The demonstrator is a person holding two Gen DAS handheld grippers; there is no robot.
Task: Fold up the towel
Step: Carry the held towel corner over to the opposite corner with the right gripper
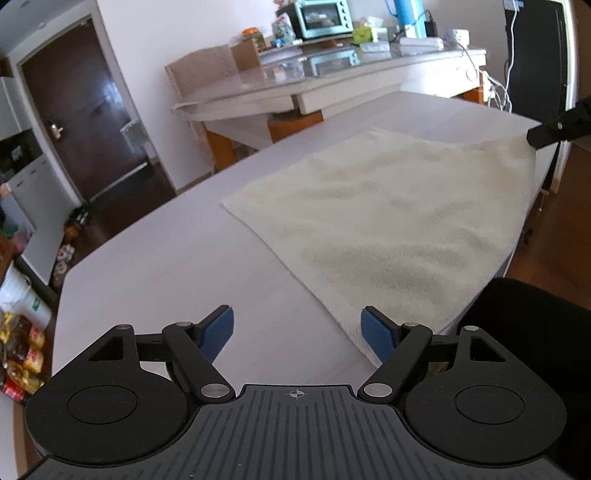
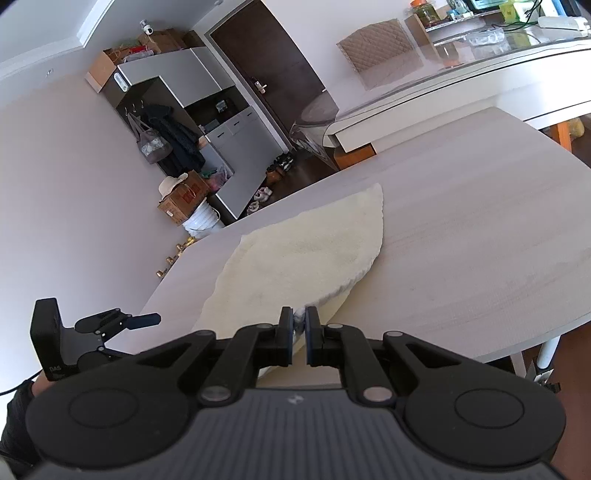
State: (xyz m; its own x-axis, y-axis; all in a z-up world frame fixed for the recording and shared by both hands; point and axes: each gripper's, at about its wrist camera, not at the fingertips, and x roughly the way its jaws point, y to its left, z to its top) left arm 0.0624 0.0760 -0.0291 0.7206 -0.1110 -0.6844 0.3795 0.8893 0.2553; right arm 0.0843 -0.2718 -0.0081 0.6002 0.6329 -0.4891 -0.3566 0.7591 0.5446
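Observation:
A cream towel (image 1: 388,214) lies spread on the pale wooden table (image 1: 166,266). My left gripper (image 1: 297,328) is open, its blue pads (image 1: 218,332) wide apart just above the table at the towel's near corner, with nothing between them. In the right wrist view my right gripper (image 2: 300,321) is shut on a corner of the towel (image 2: 295,258) and holds that corner raised off the table. The right gripper's black tip (image 1: 554,129) shows at the far right of the left wrist view, pinching the towel's far corner. The left gripper (image 2: 122,321) appears at the lower left of the right wrist view.
A second table (image 1: 332,85) with a glass top stands beyond, loaded with a teal toaster oven (image 1: 321,18) and several small items. A dark chair back (image 1: 528,332) is close at the right. A dark door (image 1: 85,122), cabinets and floor clutter are at the left.

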